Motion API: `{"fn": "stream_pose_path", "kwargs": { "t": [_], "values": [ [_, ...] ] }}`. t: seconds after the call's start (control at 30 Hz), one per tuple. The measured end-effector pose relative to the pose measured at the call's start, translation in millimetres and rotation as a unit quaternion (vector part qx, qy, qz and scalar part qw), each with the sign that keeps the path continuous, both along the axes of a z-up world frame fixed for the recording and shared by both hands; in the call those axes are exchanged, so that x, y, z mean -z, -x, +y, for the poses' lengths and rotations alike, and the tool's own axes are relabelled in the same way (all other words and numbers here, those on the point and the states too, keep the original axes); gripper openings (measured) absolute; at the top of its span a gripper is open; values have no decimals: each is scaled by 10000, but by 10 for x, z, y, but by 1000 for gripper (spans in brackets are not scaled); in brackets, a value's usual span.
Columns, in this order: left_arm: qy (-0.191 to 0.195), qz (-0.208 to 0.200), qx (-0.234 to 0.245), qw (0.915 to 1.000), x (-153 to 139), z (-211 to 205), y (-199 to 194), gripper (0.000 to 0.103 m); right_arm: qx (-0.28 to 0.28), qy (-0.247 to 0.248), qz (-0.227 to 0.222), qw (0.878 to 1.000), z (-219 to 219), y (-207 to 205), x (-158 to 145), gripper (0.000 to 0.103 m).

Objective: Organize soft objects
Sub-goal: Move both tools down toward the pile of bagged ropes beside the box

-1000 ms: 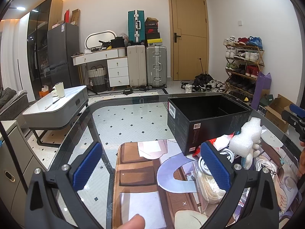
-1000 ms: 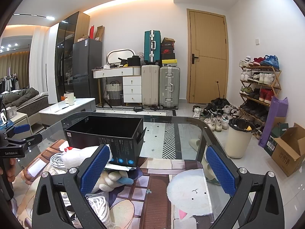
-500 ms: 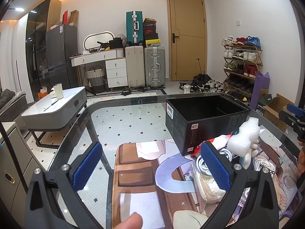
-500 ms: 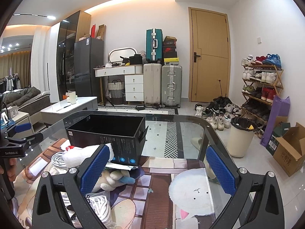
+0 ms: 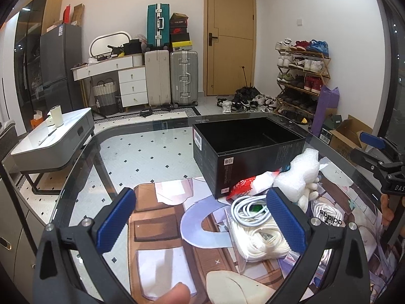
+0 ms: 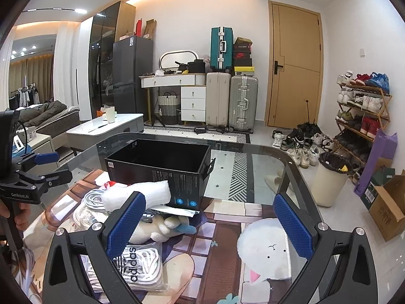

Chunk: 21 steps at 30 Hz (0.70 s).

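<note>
An open black box [image 5: 248, 152] [image 6: 162, 162] stands on the glass table [image 5: 141, 129]. In front of it lies a heap of soft things: a white foam piece [image 5: 301, 174] [image 6: 141, 192], a white plush toy [image 6: 162, 228], a red and white packet [image 5: 248, 185], a coiled white cable [image 5: 248, 210] [image 6: 93, 197], a bag of white cord [image 5: 258, 238] and an adidas bag [image 6: 136, 273]. My left gripper [image 5: 201, 217] hovers open, left of the heap. On the heap's right side my right gripper [image 6: 208, 225] is open and holds nothing.
A printed mat [image 5: 157, 217] covers the near part of the table. Beyond the glass are a low white table [image 5: 50, 139], suitcases [image 5: 182, 76], a shoe rack [image 6: 362, 109], a bin [image 6: 329, 177] and a cardboard box [image 6: 387, 207]. A thumb [image 5: 174, 293] shows at the bottom edge.
The left view has swung a little to the right, so the box sits nearer its middle. The right view has swung slightly left. Both grippers stay open and nothing on the table has moved.
</note>
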<state>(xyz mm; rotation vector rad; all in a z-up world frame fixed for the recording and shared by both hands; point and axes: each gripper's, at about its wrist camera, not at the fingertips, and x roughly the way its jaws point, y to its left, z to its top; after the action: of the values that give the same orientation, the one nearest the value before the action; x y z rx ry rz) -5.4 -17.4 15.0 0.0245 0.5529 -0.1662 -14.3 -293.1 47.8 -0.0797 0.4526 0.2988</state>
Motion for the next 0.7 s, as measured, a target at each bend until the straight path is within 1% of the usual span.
{"fn": "stream_pose_path", "kwargs": {
  "t": [0.07, 0.1, 0.2, 0.37, 0.5, 0.57, 0.7],
  "values": [
    [-72, 119, 86, 9999, 10, -57, -14, 103, 95, 110, -62, 9999, 13, 35, -19, 103],
    [-90, 198, 129, 9997, 21, -82, -22, 103, 53, 123, -59, 9999, 15, 52, -28, 103],
    [-135, 492, 188, 9985, 78, -158, -70, 103, -119, 166, 180, 9996, 38, 66, -44, 103],
    [-105, 843, 406, 9956, 161, -287, -88, 103, -671, 340, 524, 9958, 171, 142, -35, 103],
    [-87, 1126, 539, 9921, 200, -391, -130, 103, -1174, 176, 975, 9881, 235, 159, -4, 103],
    [-83, 1220, 582, 9908, 208, -430, -154, 103, -1347, 199, 1155, 9839, 260, 155, 22, 103],
    [-8, 1420, 648, 9877, 247, -502, -206, 103, -1523, 312, 1450, 9771, 306, 118, 112, 103]
  ]
}}
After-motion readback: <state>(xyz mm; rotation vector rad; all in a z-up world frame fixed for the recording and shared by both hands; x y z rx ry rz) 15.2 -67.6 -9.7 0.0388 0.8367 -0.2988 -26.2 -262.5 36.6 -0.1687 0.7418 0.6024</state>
